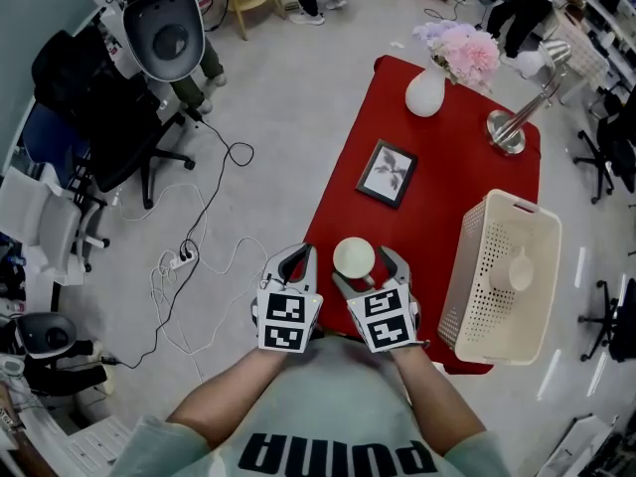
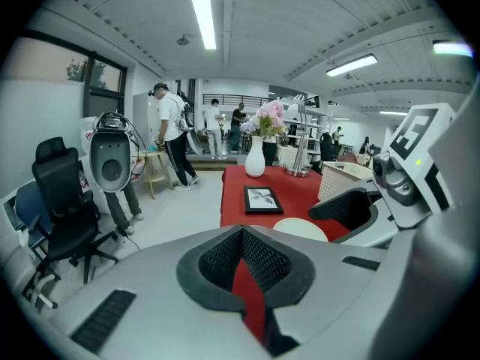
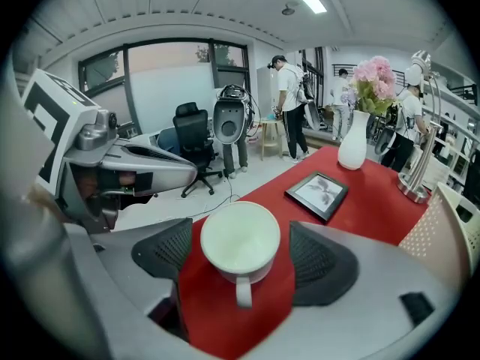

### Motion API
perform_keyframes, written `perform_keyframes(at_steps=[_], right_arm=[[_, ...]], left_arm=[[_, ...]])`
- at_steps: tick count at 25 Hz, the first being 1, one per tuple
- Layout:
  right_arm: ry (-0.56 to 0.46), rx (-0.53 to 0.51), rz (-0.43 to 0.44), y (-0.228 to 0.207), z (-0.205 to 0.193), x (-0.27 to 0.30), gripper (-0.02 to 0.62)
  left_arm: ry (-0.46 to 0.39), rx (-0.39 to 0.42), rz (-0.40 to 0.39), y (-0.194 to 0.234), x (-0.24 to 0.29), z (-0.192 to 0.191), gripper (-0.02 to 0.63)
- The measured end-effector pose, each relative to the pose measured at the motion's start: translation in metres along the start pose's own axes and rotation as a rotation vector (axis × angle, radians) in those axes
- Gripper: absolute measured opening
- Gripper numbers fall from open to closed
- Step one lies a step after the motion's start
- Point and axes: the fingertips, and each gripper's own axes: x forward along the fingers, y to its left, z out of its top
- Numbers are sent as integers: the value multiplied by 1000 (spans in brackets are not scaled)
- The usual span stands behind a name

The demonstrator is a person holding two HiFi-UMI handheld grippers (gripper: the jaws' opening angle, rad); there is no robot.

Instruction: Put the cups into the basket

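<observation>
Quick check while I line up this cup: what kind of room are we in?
Probably a robotics lab or shared workshop-office: a standing machine with a dark oval head, a black office chair beside it, and a power strip lying out on the open floor.

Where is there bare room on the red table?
Bare table lies between the picture frame and the basket, and between the frame and the lamp. The near end is crowded: cup between the right gripper's open jaws, left gripper beside.
</observation>
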Motion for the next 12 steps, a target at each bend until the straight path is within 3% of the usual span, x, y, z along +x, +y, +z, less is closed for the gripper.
perform_keyframes(at_steps=[12], right_arm=[[61, -25, 3, 0, -10, 27, 387]], left_arm=[[34, 7, -12, 8, 19, -15, 6]])
